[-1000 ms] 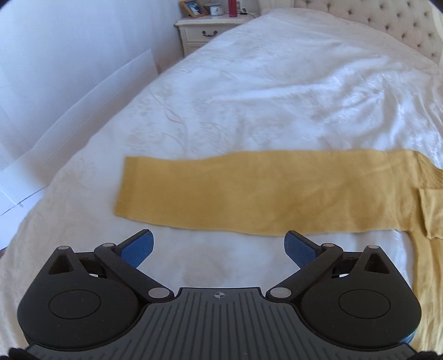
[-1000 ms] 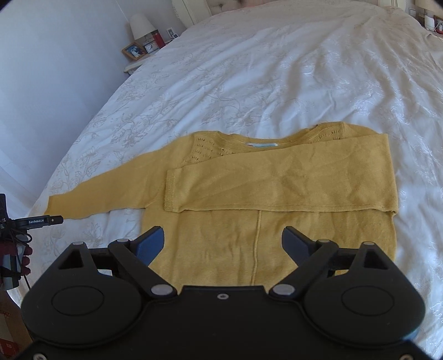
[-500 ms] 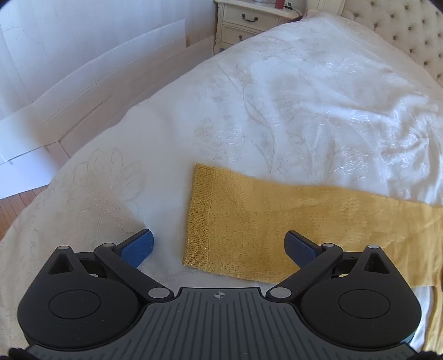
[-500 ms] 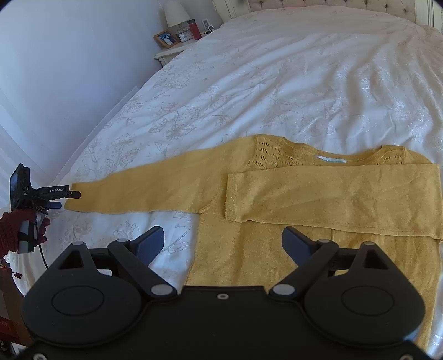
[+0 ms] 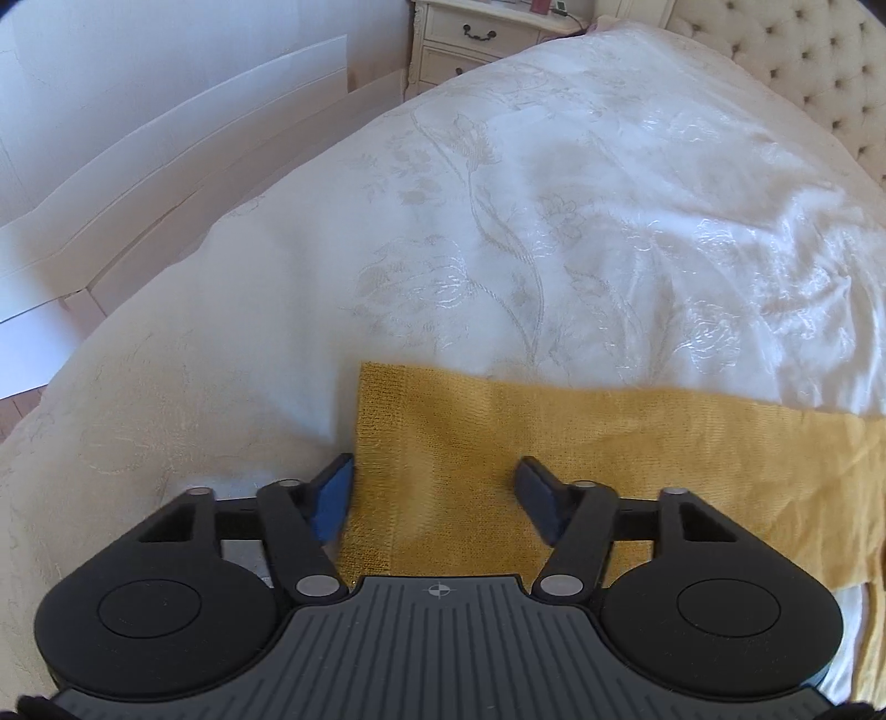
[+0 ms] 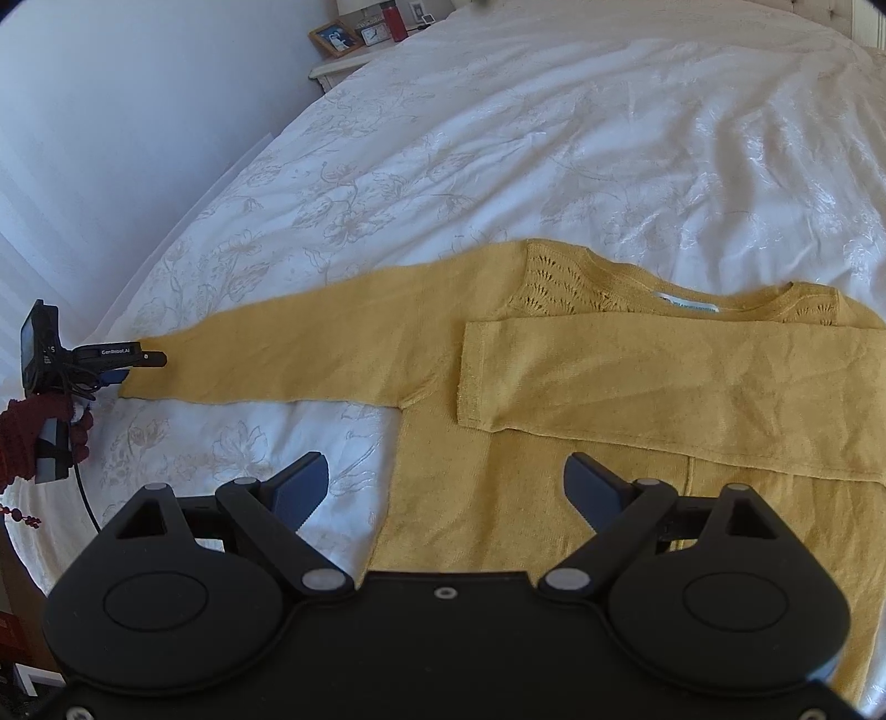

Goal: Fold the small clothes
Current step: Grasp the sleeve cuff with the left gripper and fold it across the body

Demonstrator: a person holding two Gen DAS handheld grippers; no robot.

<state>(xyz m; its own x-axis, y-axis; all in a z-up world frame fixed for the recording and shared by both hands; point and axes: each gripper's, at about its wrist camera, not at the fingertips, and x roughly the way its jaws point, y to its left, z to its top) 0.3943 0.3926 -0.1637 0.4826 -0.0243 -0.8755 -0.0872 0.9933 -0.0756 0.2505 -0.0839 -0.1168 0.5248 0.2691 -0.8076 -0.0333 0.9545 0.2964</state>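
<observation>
White bedding (image 6: 554, 138) with a pale floral pattern covered the bed and served as the work surface in both views.

Nearest in the left wrist view, the left gripper (image 5: 434, 493) sat low over the cuff (image 5: 376, 459) of the outstretched sleeve (image 5: 637, 454). Its jaws stood partly spread, nothing between them pinched; the blue pad at 9 o'clock lay just beside the cuff's edge, the other over the knit. Whether the pads touched the fabric could not be determined. The sleeve ran off toward 3 o'clock. Beyond it lay bare bedding, then a cream nightstand (image 5: 476, 39) at 12 o'clock and a tufted headboard (image 5: 803, 61) at 1 o'clock.

Nearest in the right wrist view, the right gripper (image 6: 443, 487) hovered with jaws wide and empty over the lower left edge of the yellow sweater (image 6: 554, 487). The sweater lay flat, neckline away from the camera. One sleeve (image 6: 664, 382) was folded across the chest; the outstretched one extended toward 9 o'clock, where the left gripper met its cuff, held by a hand in a dark red glove (image 6: 33, 437). Farthest, at 11 o'clock, a picture frame (image 6: 334, 39), a small clock (image 6: 375, 34) and a red bottle (image 6: 394, 25) stood together.
</observation>
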